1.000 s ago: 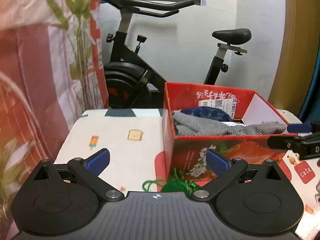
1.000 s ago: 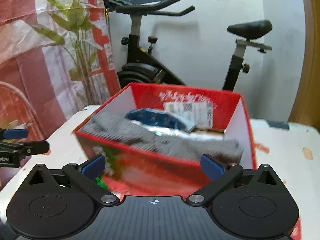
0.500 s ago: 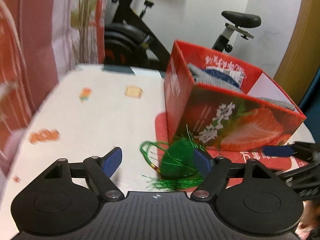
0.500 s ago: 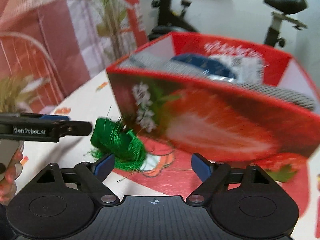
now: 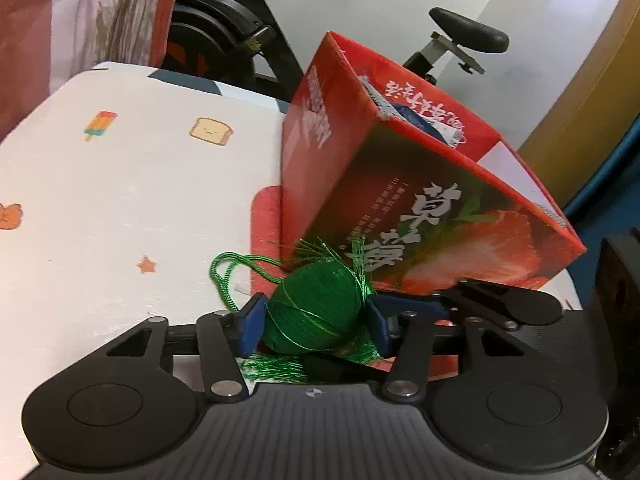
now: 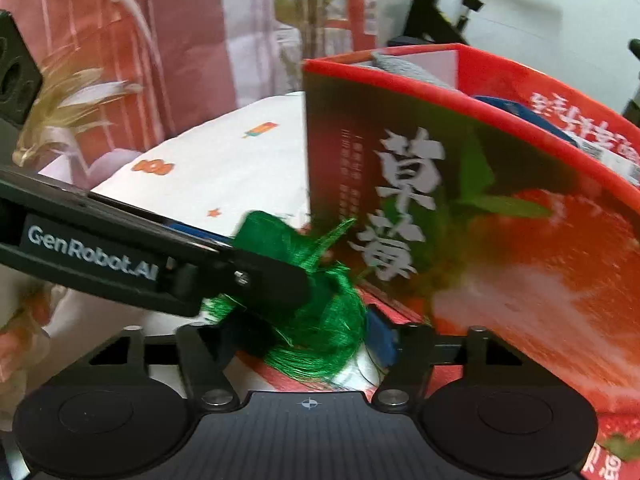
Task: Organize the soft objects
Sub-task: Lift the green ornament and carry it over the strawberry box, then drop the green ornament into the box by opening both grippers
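A green thread-wrapped pouch with tassels and a cord loop [image 5: 314, 312] lies on the table at the near corner of the red strawberry box [image 5: 420, 208]. My left gripper [image 5: 312, 322] has its blue pads pressed on both sides of the pouch. My right gripper [image 6: 304, 336] comes in from the right, and its jaws stand around the same pouch [image 6: 320, 320]; the left gripper's finger [image 6: 240, 280] crosses in front. The box [image 6: 480, 220] holds grey knit fabric [image 6: 408, 70] and a blue item.
The table [image 5: 120, 200] has a white cloth with small cartoon prints. An exercise bike [image 5: 240, 40] stands behind the table. A plant and a red-and-white curtain [image 6: 280, 20] are at the far left. A white wire chair [image 6: 80, 40] stands left of the table.
Both grippers have dropped from above the box to table level at the pouch. The left gripper has closed onto the pouch; the right gripper has moved in around it.
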`<control>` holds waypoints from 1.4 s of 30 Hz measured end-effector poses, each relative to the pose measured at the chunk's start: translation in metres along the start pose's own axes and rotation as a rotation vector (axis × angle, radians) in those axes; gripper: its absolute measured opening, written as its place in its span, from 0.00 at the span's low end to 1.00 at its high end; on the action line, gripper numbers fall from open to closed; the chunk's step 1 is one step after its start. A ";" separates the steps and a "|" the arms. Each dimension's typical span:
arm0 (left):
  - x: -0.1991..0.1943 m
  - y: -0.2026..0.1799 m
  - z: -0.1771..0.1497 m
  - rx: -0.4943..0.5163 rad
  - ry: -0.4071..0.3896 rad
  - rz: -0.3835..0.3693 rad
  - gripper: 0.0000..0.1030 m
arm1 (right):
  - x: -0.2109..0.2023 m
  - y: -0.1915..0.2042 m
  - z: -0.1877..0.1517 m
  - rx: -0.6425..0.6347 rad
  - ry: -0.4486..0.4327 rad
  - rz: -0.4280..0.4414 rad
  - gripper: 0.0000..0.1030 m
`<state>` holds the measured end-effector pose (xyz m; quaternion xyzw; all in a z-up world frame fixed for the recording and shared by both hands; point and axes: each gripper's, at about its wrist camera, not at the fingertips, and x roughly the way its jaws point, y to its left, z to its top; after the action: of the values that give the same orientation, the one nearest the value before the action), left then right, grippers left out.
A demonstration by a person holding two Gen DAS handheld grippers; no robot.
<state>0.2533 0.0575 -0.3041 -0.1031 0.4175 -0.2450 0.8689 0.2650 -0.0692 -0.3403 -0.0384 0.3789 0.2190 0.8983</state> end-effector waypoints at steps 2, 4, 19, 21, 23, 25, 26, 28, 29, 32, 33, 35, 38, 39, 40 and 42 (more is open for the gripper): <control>0.000 -0.001 -0.001 -0.002 -0.001 -0.016 0.50 | -0.003 0.001 0.001 -0.005 -0.004 0.002 0.46; -0.002 -0.003 -0.001 -0.005 -0.002 -0.021 0.50 | -0.011 -0.001 0.002 0.000 -0.022 0.015 0.44; -0.088 -0.075 0.054 0.105 -0.190 -0.018 0.50 | -0.126 -0.022 0.071 -0.023 -0.292 0.045 0.43; -0.095 -0.088 0.064 0.128 -0.223 -0.017 0.50 | -0.139 -0.033 0.082 -0.025 -0.328 0.024 0.43; -0.095 -0.103 0.076 0.146 -0.257 -0.019 0.50 | -0.148 -0.043 0.090 -0.027 -0.353 -0.002 0.43; -0.092 -0.115 0.087 0.158 -0.286 -0.027 0.50 | -0.156 -0.058 0.098 -0.024 -0.376 -0.034 0.43; -0.089 -0.120 0.092 0.165 -0.296 -0.031 0.50 | -0.157 -0.066 0.101 -0.021 -0.382 -0.049 0.43; -0.078 -0.130 0.103 0.172 -0.304 -0.045 0.50 | -0.158 -0.081 0.105 -0.014 -0.391 -0.082 0.43; -0.072 -0.134 0.109 0.172 -0.303 -0.052 0.50 | -0.159 -0.089 0.107 -0.012 -0.394 -0.101 0.43; -0.050 -0.146 0.125 0.180 -0.298 -0.078 0.50 | -0.155 -0.110 0.109 -0.007 -0.399 -0.149 0.43; -0.044 -0.148 0.128 0.182 -0.298 -0.085 0.50 | -0.153 -0.117 0.109 -0.006 -0.402 -0.171 0.43; -0.029 -0.154 0.136 0.184 -0.298 -0.102 0.50 | -0.152 -0.128 0.108 -0.009 -0.411 -0.209 0.43; -0.014 -0.159 0.144 0.187 -0.298 -0.130 0.49 | -0.154 -0.145 0.106 0.013 -0.438 -0.248 0.43; -0.011 -0.162 0.147 0.187 -0.299 -0.143 0.50 | -0.155 -0.151 0.107 0.028 -0.450 -0.253 0.43; -0.007 -0.165 0.149 0.191 -0.296 -0.161 0.50 | -0.155 -0.156 0.107 0.037 -0.458 -0.260 0.43; -0.003 -0.170 0.150 0.215 -0.300 -0.173 0.50 | -0.154 -0.164 0.107 0.053 -0.463 -0.265 0.43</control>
<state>0.3105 -0.0906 -0.1420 -0.0804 0.2444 -0.3439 0.9031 0.3106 -0.2483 -0.1727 -0.0129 0.1604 0.0927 0.9826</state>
